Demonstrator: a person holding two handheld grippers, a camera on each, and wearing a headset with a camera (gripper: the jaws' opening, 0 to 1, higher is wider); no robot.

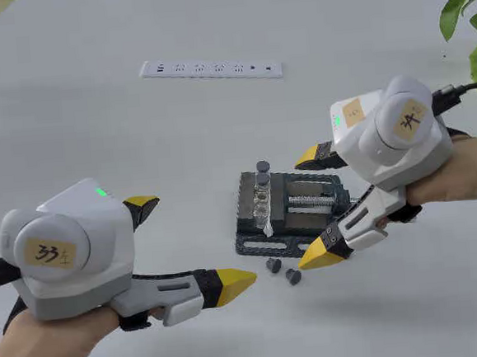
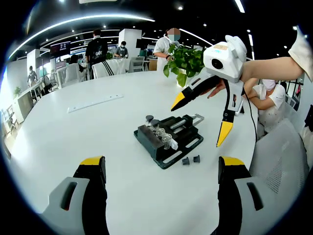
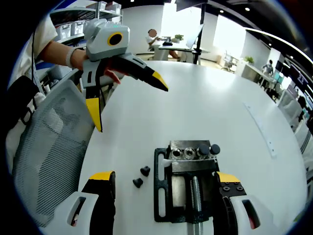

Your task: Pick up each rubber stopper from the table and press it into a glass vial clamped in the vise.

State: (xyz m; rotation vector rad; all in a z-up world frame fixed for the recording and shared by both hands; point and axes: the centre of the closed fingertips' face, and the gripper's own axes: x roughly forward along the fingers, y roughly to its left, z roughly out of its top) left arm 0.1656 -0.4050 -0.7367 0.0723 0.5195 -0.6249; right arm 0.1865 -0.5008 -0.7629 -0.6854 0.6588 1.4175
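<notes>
Left gripper, nearest, hovers low at the near left, its jaws spread wide and holding nothing. Right gripper hangs over the right side of the vise, also wide open and empty. Its lower tip is just beside two loose stoppers lying on the table at the near edge of the vise. Four vials stand in a row in the vise; the right gripper view shows two plugged and two open. A power strip lies well beyond.
</notes>
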